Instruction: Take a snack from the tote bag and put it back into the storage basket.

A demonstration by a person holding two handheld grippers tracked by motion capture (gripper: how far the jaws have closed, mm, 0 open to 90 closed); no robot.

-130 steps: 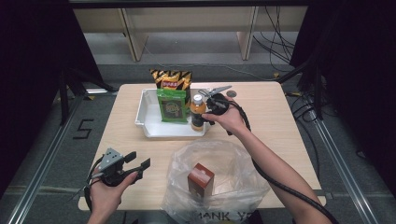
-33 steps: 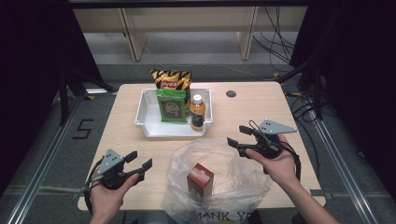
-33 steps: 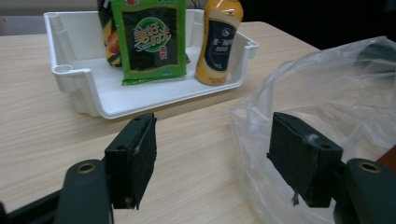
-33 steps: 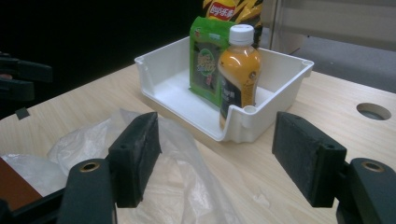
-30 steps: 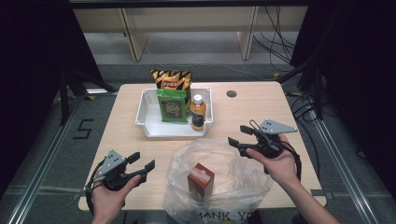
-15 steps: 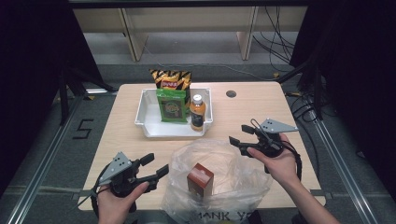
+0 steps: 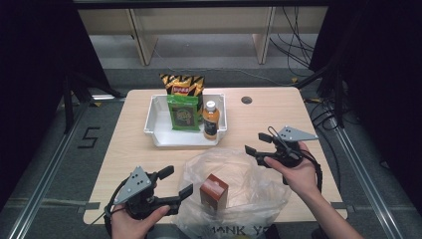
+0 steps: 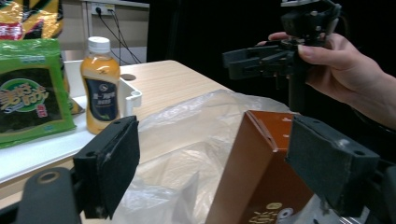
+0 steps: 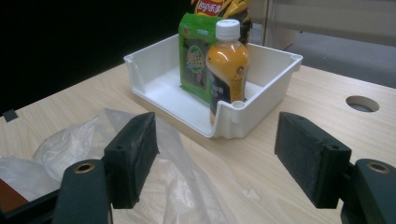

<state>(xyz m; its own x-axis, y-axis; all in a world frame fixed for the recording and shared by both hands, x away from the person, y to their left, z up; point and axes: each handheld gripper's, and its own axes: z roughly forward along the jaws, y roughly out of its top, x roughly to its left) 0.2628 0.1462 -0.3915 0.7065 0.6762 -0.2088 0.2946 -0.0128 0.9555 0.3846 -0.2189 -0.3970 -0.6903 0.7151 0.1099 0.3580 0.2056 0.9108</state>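
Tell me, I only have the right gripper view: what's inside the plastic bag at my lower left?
Observer: A brown box stands upright in the clear plastic bag.
Operator: Where's the left gripper?
Observer: The left gripper is at the bag's left edge, pointing at the box; its jaws have just been opening, with nothing pressed between them.
Operator: Anything behind the bottle in the tray?
Observer: Behind the orange bottle and the green packet in the white tray, a yellow-black chip bag stands at the tray's far wall.
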